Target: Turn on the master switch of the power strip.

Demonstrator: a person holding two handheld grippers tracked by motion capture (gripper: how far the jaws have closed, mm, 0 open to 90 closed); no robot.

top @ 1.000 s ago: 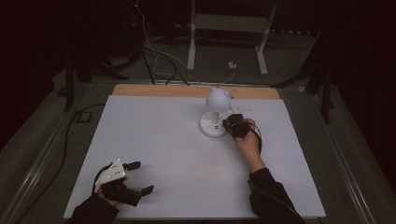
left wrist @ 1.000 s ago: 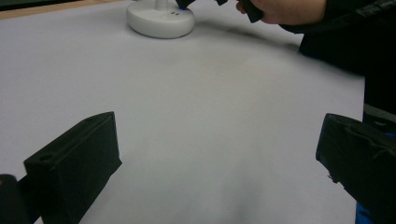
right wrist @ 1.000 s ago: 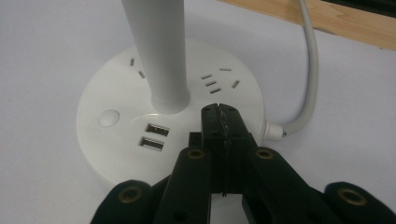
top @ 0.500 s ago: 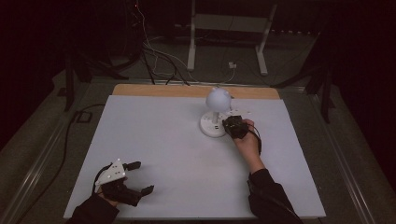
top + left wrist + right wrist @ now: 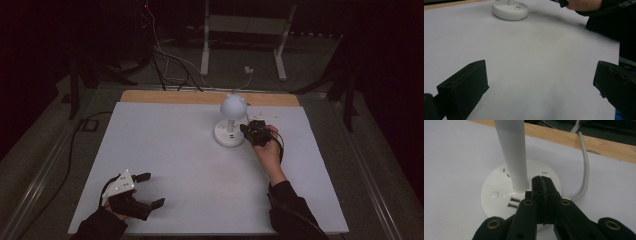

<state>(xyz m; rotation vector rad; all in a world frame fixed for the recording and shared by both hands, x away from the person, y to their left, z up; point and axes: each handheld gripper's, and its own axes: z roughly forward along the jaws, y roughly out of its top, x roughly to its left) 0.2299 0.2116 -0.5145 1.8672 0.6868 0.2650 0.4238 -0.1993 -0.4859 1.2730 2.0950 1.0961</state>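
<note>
A white desk lamp stands at the back of the white table, with a round base (image 5: 229,135) and a globe head (image 5: 233,106). My right gripper (image 5: 246,131) comes at the base from the right. In the right gripper view its jaws (image 5: 541,180) are shut with nothing between them. Their tips sit over the base (image 5: 496,185), just right of the stem (image 5: 511,150) and above two USB ports (image 5: 514,202). I cannot tell whether the tips touch the base. My left gripper (image 5: 152,189) rests open at the near left corner, its jaws (image 5: 541,72) wide apart over bare table.
The lamp's white cable (image 5: 585,162) curves from the base back over the wooden strip (image 5: 574,141) at the table's far edge. Cables and a metal stand (image 5: 240,30) lie on the dark floor beyond. The white table top (image 5: 165,145) spreads between the two hands.
</note>
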